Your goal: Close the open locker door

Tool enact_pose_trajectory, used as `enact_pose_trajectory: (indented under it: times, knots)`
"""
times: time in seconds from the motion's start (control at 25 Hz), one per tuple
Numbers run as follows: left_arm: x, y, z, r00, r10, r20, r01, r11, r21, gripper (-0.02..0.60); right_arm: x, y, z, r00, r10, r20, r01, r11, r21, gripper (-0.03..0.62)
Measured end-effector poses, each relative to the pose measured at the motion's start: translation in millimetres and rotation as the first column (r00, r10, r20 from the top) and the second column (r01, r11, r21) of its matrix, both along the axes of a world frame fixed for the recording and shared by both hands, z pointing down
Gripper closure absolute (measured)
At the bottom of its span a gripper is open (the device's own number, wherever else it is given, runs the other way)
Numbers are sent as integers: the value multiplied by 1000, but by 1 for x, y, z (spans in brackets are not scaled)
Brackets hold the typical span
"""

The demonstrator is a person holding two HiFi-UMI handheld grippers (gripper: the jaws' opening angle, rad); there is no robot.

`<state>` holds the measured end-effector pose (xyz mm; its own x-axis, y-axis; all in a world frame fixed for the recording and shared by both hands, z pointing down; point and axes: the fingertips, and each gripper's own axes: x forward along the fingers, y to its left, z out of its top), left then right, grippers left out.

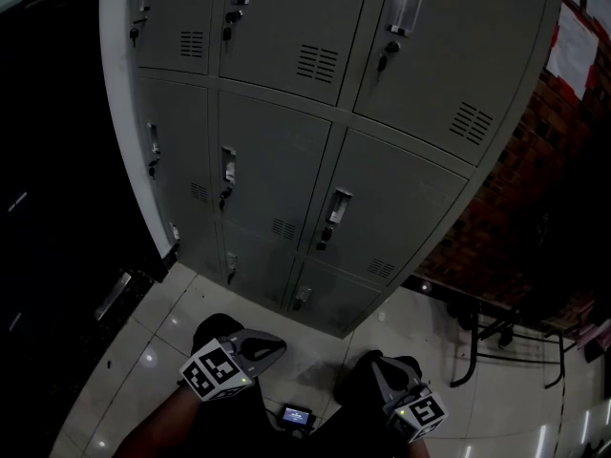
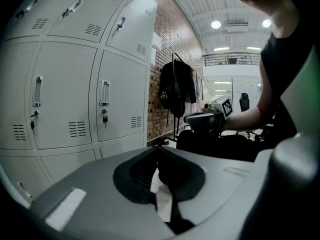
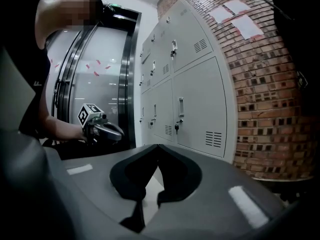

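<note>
Far left of the head view is dark. A grey bank of lockers [image 1: 286, 113] fills the middle and stands on a pale tiled floor [image 1: 143, 351], with three columns of doors in sight. Every locker door [image 1: 391, 208] seen from any view lies flush in its frame, with handle, key lock and vent slots showing. Which of them is the task's door I cannot tell. To the right is a brick wall [image 1: 535, 189] with paper sheets [image 1: 573, 41] pinned high, and black metal legs [image 1: 506, 337] stand at its foot. Low in the frame the left tongs [image 1: 277, 344] are held near the lockers' base but apart from it. They carry a marker cube at the back and are angled inward. A small lit screen [image 1: 298, 415] sits between the two arms. The right tongs [image 1: 370, 361] are held at much the same height, also angled inward and clear of the lockers. In the left gripper view the left tongs [image 2: 158, 151] are pressed together at the tips with nothing between them. Lockers lie to their left, a dark bag [image 2: 176, 89] hangs by the brick wall, and the other tool shows beyond. In the right gripper view the right tongs [image 3: 158, 148] are likewise pressed together and pinch nothing. A dark-framed glass door [image 3: 125, 84] is at the left, with lockers and brick to the right.
</note>
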<state>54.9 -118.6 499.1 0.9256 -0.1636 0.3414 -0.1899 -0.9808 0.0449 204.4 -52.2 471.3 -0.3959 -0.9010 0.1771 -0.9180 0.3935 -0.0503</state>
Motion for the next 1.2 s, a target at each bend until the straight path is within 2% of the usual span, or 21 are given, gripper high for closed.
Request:
enact_pose_trajectory:
  times: [0.44,1.2]
  knots:
    - [0,0,1,1000,-2,9,2,1000,2,569,-3,-3,4,1000,-2,-20,2,1000,-15,592]
    - [0,1,-1,1000,1,5,-1,1000,5,569,0,-3,1,1000,7,0,-7,1000,-10,592]
